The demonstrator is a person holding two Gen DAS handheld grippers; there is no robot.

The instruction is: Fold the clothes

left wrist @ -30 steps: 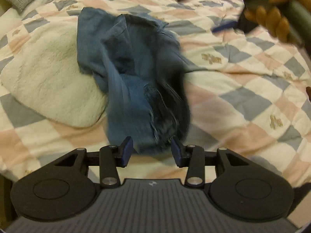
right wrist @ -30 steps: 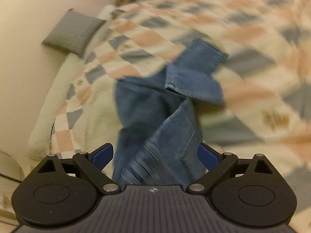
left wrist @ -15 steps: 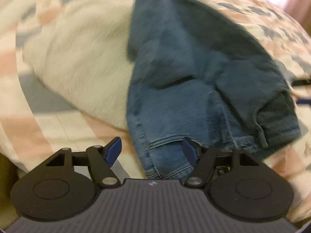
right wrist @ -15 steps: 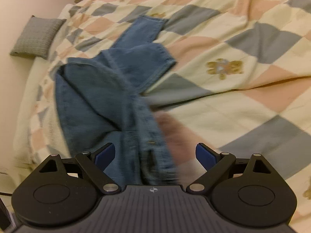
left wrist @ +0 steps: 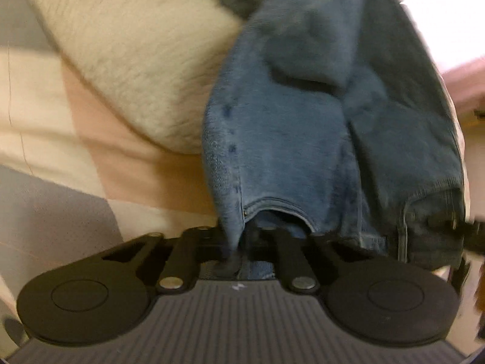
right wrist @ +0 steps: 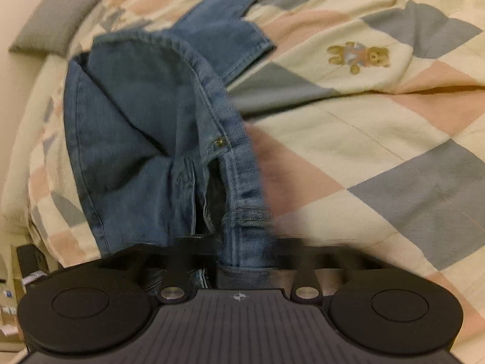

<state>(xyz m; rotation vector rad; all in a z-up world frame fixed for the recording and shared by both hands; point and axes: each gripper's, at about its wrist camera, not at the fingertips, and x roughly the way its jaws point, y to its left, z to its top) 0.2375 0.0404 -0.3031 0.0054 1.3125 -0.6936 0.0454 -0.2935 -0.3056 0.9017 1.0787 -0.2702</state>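
A pair of blue jeans (right wrist: 136,121) lies crumpled on the checked quilt (right wrist: 379,139), one leg reaching toward the far side. In the left wrist view the jeans (left wrist: 303,127) hang close to the camera, pocket opening at the bottom. My left gripper (left wrist: 239,242) is shut on the denim beside that pocket. My right gripper (right wrist: 245,254) is shut on the waistband, near a rivet and belt loop. The denim covers the fingertips of both grippers.
A cream fleece blanket (left wrist: 136,60) lies under the jeans on the left. A grey cushion (right wrist: 51,27) rests at the bed's far left corner by the wall. Boxes and clutter (right wrist: 18,273) sit on the floor beside the bed's near left edge.
Both grippers were open and have come in and shut on the jeans at the waist. The jeans now fill the left wrist view.
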